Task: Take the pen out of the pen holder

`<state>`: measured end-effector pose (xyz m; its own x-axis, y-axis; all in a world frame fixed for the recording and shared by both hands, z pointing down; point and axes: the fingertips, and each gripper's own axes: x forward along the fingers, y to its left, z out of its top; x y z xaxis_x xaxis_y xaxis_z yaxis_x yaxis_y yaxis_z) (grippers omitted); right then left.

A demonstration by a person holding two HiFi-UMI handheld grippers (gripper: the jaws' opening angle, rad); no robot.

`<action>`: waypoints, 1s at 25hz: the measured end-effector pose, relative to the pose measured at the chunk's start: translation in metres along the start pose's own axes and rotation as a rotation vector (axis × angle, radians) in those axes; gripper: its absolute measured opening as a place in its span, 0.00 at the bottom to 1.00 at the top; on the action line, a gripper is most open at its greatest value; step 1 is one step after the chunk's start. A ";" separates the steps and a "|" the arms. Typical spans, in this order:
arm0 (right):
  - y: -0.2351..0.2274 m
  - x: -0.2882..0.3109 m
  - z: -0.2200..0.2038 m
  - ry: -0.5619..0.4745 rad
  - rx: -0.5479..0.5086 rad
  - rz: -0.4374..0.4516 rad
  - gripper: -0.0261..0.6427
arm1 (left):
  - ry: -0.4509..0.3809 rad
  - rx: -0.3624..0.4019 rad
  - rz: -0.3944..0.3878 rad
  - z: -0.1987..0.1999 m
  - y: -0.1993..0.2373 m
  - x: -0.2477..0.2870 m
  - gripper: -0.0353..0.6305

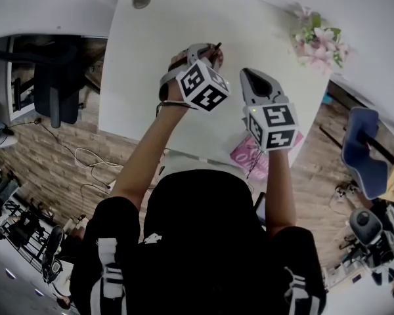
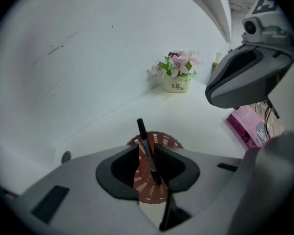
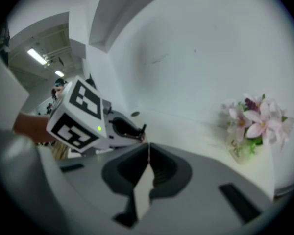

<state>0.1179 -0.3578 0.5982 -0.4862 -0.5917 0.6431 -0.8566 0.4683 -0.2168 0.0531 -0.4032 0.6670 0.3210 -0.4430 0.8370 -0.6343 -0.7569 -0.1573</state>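
A black pen (image 2: 145,146) stands tilted in a brown pen holder (image 2: 161,141) with white marks, on the white table (image 1: 157,58). My left gripper (image 2: 148,156) reaches down over the holder with the pen between its jaws. The pen's lower part rests against the right pad and a gap shows on its left side, so the jaws are open. In the head view the pen's top (image 1: 216,48) pokes out past the left gripper (image 1: 209,56). My right gripper (image 1: 253,79) hovers close to the right of it, its jaws (image 3: 148,150) shut and holding nothing.
A small pot of pink flowers (image 1: 318,39) stands at the table's far right corner. A pink book (image 1: 244,155) lies at the near edge. A round cable grommet (image 1: 141,0) sits at the far left. Office chairs (image 1: 52,84) flank the table.
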 end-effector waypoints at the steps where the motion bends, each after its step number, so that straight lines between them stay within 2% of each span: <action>1: 0.001 0.000 0.000 0.002 0.000 0.001 0.09 | -0.002 0.000 0.006 0.000 0.001 -0.001 0.21; 4: 0.001 0.001 0.000 0.005 0.001 0.001 0.09 | -0.011 -0.014 0.013 0.000 0.006 -0.002 0.16; 11: -0.001 0.004 -0.003 0.007 0.004 0.003 0.09 | -0.020 -0.024 0.004 0.001 0.005 0.001 0.15; 25: 0.003 -0.005 0.007 0.004 -0.019 -0.014 0.09 | -0.060 -0.099 -0.057 0.001 0.006 -0.006 0.14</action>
<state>0.1162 -0.3576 0.5894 -0.4732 -0.5954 0.6493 -0.8600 0.4720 -0.1940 0.0484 -0.4059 0.6606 0.3976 -0.4310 0.8100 -0.6793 -0.7317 -0.0559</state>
